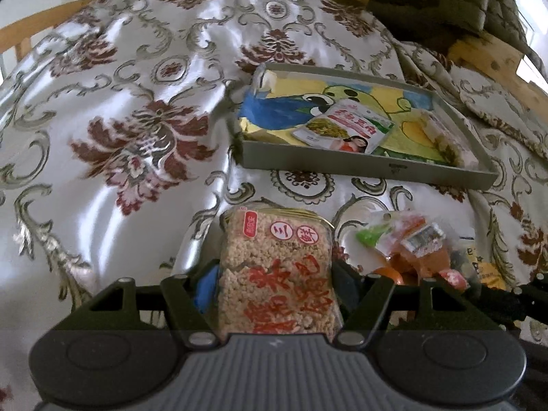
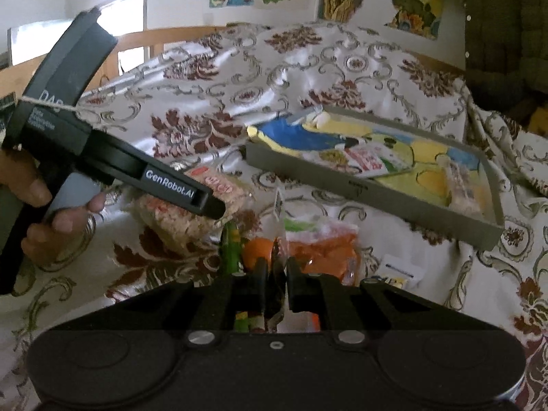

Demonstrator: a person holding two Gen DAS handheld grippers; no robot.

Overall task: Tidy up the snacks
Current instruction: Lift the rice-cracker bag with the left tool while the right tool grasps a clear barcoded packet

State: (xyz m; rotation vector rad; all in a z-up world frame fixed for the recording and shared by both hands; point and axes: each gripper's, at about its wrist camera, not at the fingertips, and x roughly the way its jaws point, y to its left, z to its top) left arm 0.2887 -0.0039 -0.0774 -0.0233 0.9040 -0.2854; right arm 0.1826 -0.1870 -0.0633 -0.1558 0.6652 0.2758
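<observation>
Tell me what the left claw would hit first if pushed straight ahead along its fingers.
The left claw is shut on the rice cracker pack. Straight ahead lies bare tablecloth, then probably the grey tray's near wall; depth is unclear.

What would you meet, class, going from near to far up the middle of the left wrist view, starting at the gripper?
left gripper shut on the puffed rice cake pack → bare floral cloth → grey tray front wall → white snack packet lying in the tray → more cloth.
</observation>
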